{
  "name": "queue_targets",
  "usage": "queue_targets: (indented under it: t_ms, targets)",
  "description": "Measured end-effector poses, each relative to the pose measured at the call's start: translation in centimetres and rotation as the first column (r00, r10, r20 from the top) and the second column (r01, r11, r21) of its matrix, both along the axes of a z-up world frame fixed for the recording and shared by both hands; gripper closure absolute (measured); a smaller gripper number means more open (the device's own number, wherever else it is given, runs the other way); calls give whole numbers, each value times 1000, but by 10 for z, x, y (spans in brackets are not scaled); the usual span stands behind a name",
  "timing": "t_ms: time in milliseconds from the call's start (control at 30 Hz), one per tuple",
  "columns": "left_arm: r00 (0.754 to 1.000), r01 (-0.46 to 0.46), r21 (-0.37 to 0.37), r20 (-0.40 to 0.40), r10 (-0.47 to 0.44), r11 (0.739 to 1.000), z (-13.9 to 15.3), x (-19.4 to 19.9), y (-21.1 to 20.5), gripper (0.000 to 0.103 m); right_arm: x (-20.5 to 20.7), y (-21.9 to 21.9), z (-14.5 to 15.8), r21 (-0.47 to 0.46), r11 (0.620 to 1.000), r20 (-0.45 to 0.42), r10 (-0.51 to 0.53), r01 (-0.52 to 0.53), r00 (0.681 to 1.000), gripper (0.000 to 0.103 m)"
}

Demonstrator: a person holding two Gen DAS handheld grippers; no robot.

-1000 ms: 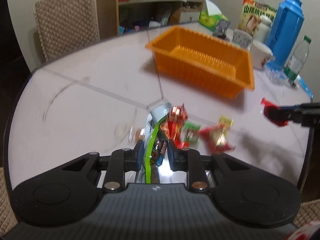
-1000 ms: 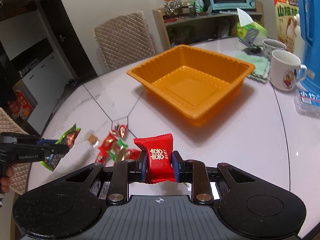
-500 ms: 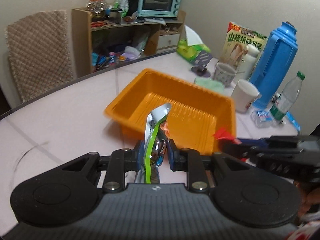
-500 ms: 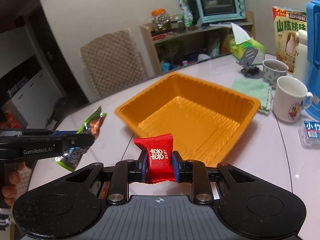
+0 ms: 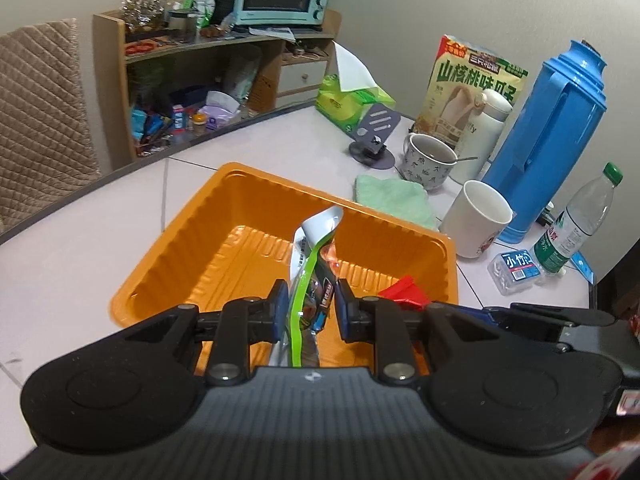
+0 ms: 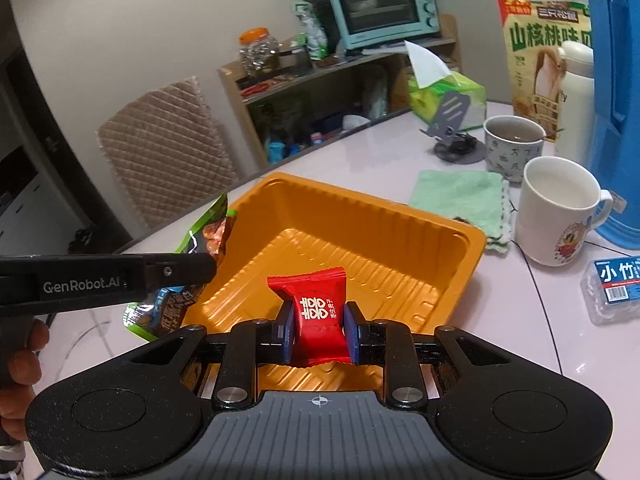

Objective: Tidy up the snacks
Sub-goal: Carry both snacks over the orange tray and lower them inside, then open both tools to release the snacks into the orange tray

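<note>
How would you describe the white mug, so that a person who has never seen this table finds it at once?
Start at the tall blue thermos on the right of the table. The white mug stands at its foot, just beyond the far right corner of the orange tray. Unlike the patterned cup behind it, which holds a spoon, it is plain inside and bears a cartoon print.

The tray [image 6: 460, 256] interior is left open from above. Its far side is crowded by a cloth [image 6: 460, 196], a mug [image 6: 560, 208] and a flask [image 5: 552, 136], with both grippers held close together over the near rim.

Black hand-held gripper [image 6: 318, 330] — blue pads [image 6: 287, 330], silver screws
</note>
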State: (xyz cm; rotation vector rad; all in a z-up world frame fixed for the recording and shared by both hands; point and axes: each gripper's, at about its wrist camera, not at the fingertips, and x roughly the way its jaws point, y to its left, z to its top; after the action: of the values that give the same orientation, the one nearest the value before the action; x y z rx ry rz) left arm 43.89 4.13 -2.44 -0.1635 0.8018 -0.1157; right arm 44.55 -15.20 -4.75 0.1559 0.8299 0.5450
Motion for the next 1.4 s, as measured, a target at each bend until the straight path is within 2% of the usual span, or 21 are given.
queue_targets:
  t_ms: [267, 600, 667, 733, 1167, 1300, 1333, 1400]
  targets:
    - [999, 20, -1, -35, -20, 1000, -21, 26, -11, 80, 13, -5, -14, -20, 1000, -18, -18, 17, 1000, 77]
    - [996, 17, -14, -82, -18, 1000, -38, 37, -10, 80, 20, -6, -22, -28, 999, -27, -21, 20, 999, 77]
    - [997, 15, -24, -76, -16, 1000, -38, 36, -10, 79, 20, -6, -23, -27, 999, -30, -22, 21, 999, 77]
    - [997, 15, -23, -73, -17, 1000, -37, 36, -9, 73, 20, -7, -23, -22, 999, -34, -24, 24, 999, 77]
    - [997, -33, -9, -63, 33, 999, -26, 22, 16, 72, 21, -3, -20, -19, 1000, -35, -23, 22, 999, 77]
    - [997, -45, -6, -66, 45, 999, -24, 14, 22, 69, 18, -2, -17, -6, 999, -11, -35, 35, 999, 76]
    - [997, -47, -8, -66, 46, 999, -24, 11, 23, 66, 18, -2, -16, 2, 999, -10, -37, 37, 999, 74]
    - [997, -51, -8, -66, 51, 999, -23, 6, 25, 59, 17, -3, -14, 15, 999, -2, -47, 47, 999, 54]
